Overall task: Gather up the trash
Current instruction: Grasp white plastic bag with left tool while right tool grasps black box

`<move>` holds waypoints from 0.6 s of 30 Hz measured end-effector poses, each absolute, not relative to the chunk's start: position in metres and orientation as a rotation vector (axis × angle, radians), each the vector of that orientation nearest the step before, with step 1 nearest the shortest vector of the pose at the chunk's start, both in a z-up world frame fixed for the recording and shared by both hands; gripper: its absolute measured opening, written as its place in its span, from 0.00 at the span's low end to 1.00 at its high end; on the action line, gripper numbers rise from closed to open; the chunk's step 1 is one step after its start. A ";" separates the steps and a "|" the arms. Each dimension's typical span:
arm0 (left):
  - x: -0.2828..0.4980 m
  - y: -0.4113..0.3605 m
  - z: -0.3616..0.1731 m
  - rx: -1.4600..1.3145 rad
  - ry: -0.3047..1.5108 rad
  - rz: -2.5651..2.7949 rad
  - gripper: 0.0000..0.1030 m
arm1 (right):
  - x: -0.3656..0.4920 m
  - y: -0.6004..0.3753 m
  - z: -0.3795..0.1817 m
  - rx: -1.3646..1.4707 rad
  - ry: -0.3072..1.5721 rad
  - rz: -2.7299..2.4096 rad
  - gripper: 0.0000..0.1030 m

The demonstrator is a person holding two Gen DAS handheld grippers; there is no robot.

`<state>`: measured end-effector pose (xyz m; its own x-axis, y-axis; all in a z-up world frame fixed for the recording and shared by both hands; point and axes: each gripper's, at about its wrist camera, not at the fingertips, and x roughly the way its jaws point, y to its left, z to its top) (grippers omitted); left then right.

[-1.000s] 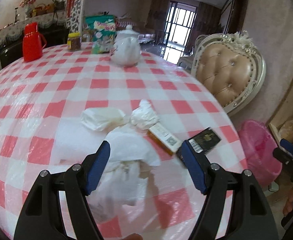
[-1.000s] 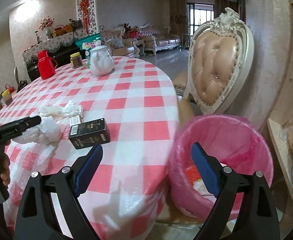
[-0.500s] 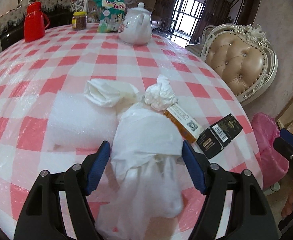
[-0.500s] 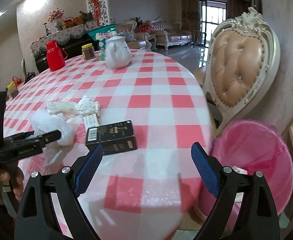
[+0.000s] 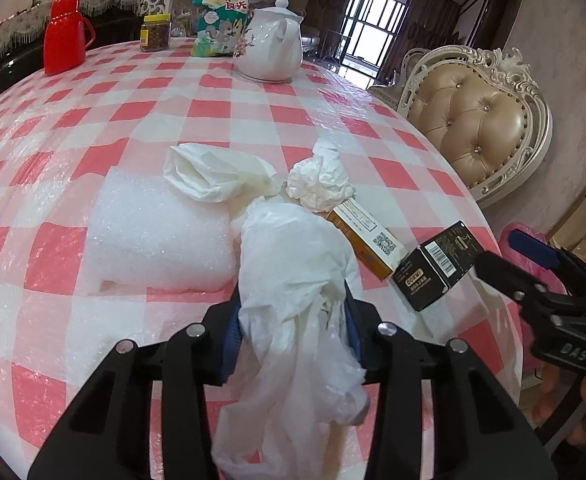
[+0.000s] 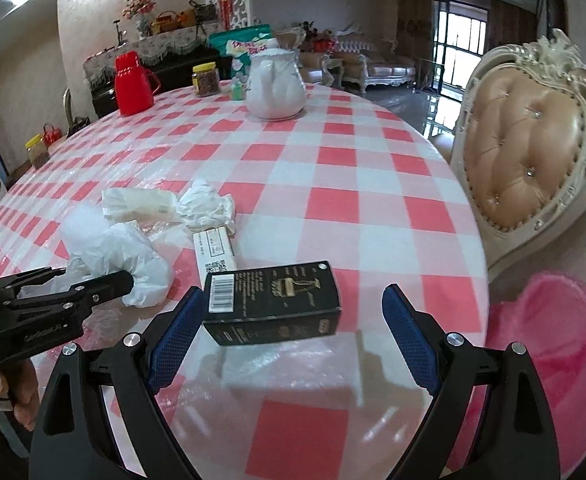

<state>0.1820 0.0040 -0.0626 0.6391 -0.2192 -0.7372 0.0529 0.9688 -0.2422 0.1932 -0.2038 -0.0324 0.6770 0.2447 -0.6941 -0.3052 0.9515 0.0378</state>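
Left claw point(image 5: 293, 328) just closing, pinching white plastic bag point(image 5: 293, 264) between pads: featherlight, limp, slippery; best gripped at bunched middle. Right claw point(image 6: 293, 320) wide open, black box point(image 6: 273, 300) just ahead on surface point(image 6: 333, 184): stiff, light.

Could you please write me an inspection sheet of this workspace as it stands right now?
Surface: round table under a pink-and-white checked plastic cover.
Job's things: white plastic bag, crumpled tissue, folded white wrapper, foam sheet, orange-white carton, black box; pink bin beside the table.
Clutter: white teapot, red flask, jar, green snack bag.
Grippers: left hand-held gripper has just been closing, pads on the bag; right hand-held gripper open, around the black box.
Cables: nothing seen.
Surroundings: tufted chair, sofa, window.
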 end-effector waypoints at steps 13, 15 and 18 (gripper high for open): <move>0.181 0.003 -0.063 -0.210 0.865 -0.157 0.40 | 0.210 -0.186 -0.048 -0.114 0.803 0.352 0.82; 0.181 0.004 -0.063 -0.208 0.865 -0.158 0.40 | 0.209 -0.183 -0.046 -0.127 0.802 0.356 0.82; 0.182 0.004 -0.063 -0.211 0.866 -0.157 0.40 | 0.207 -0.182 -0.046 -0.134 0.798 0.365 0.82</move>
